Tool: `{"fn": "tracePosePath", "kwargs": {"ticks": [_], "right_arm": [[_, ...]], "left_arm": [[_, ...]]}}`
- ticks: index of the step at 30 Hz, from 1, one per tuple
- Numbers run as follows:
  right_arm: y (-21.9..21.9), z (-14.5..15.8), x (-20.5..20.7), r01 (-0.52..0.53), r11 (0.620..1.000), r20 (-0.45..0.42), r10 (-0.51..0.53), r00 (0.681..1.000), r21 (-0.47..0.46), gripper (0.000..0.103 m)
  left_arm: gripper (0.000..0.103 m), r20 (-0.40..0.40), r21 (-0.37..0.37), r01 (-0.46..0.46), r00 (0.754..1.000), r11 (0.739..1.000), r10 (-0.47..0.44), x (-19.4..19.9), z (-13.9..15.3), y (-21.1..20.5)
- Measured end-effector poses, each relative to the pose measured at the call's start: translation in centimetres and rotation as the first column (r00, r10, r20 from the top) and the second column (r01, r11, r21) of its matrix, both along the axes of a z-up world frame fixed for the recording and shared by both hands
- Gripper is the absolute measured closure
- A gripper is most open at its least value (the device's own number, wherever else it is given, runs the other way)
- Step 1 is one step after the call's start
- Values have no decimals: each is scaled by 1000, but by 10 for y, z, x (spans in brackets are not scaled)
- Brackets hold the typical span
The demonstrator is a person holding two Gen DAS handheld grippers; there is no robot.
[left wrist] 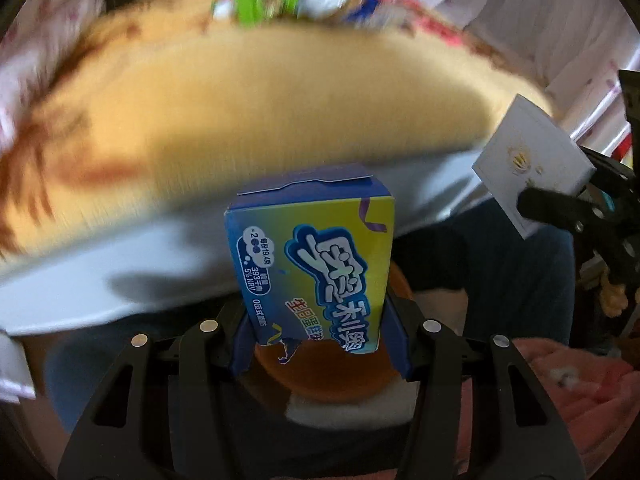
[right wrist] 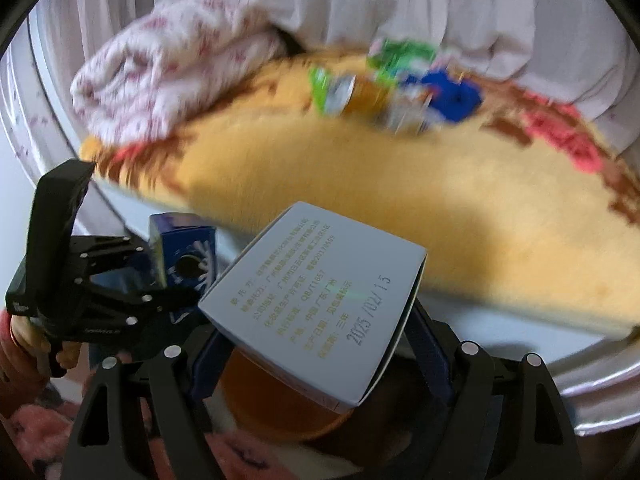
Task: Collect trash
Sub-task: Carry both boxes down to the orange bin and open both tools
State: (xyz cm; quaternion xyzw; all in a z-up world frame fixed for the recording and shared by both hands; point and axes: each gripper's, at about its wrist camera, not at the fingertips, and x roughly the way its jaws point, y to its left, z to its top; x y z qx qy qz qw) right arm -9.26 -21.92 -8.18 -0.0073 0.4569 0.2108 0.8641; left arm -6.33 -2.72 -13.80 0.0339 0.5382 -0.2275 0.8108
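Observation:
My left gripper (left wrist: 320,344) is shut on a blue and yellow snack box (left wrist: 316,256) and holds it upright in the air; the same box (right wrist: 186,256) and the left gripper (right wrist: 176,292) show at the left of the right wrist view. My right gripper (right wrist: 316,364) is shut on a pale grey printed box (right wrist: 316,300), tilted; that box (left wrist: 528,160) and the right gripper (left wrist: 560,208) show at the right of the left wrist view. Several green, blue and silver wrappers (right wrist: 396,88) lie blurred at the far side of the yellow blanket (right wrist: 360,184).
An orange round container (left wrist: 324,376) sits below both grippers; it also shows in the right wrist view (right wrist: 280,412). A white floral cloth (right wrist: 168,80) is bunched at the bed's far left. White curtains (right wrist: 400,0) hang behind. A pink fleece sleeve (left wrist: 580,392) is at lower right.

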Motion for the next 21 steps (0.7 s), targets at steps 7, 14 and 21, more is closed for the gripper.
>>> {"fn": "tracePosePath", "kwargs": {"ticks": [7, 14, 21], "right_arm": [[20, -50, 5, -48, 999, -141, 44, 989, -19, 24], [18, -75, 15, -49, 998, -205, 42, 978, -30, 17], [16, -80, 19, -49, 998, -214, 41, 976, -30, 15]], "left_arm": [[51, -180, 46, -48, 982, 998, 56, 9, -56, -5], [33, -243, 49, -92, 965, 995, 101, 18, -77, -6], [27, -257, 57, -92, 961, 994, 103, 18, -77, -7]]}}
